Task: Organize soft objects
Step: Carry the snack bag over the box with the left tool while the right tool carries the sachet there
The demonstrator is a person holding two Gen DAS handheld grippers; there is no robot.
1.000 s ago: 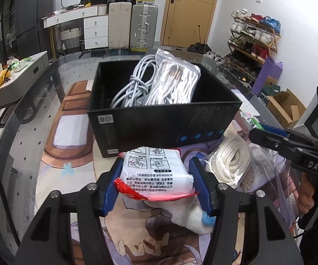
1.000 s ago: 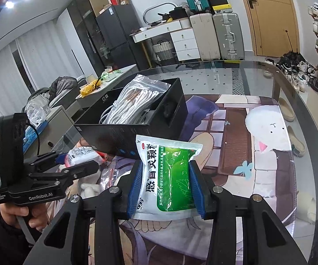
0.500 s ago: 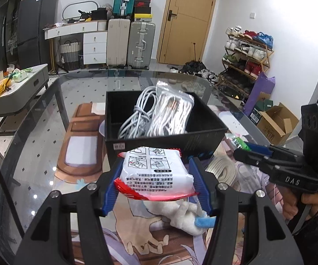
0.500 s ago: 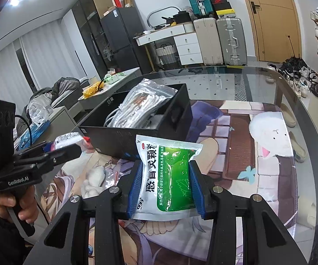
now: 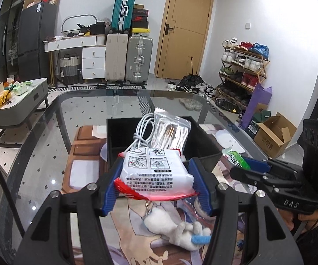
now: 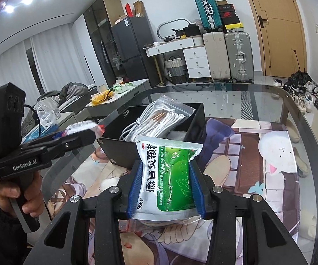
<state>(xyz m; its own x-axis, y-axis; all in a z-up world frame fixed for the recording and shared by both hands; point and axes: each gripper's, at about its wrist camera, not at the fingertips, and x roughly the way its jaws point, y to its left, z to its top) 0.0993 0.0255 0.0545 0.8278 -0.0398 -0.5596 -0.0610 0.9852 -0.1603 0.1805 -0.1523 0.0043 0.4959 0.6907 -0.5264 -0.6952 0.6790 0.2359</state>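
A lived-in home room

Suitcases by a wooden door, a loaded shoe rack, a fridge, curtains.

We see a glass table with a printed mat on it. On the mat stands a black box; a plush toy lies nearer than the box.

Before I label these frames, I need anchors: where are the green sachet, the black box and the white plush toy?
green sachet [image 6: 172, 176], right wrist view, green front panel.
black box [image 6: 117, 148], right wrist view, near outer wall.
white plush toy [image 5: 172, 229], left wrist view, body.
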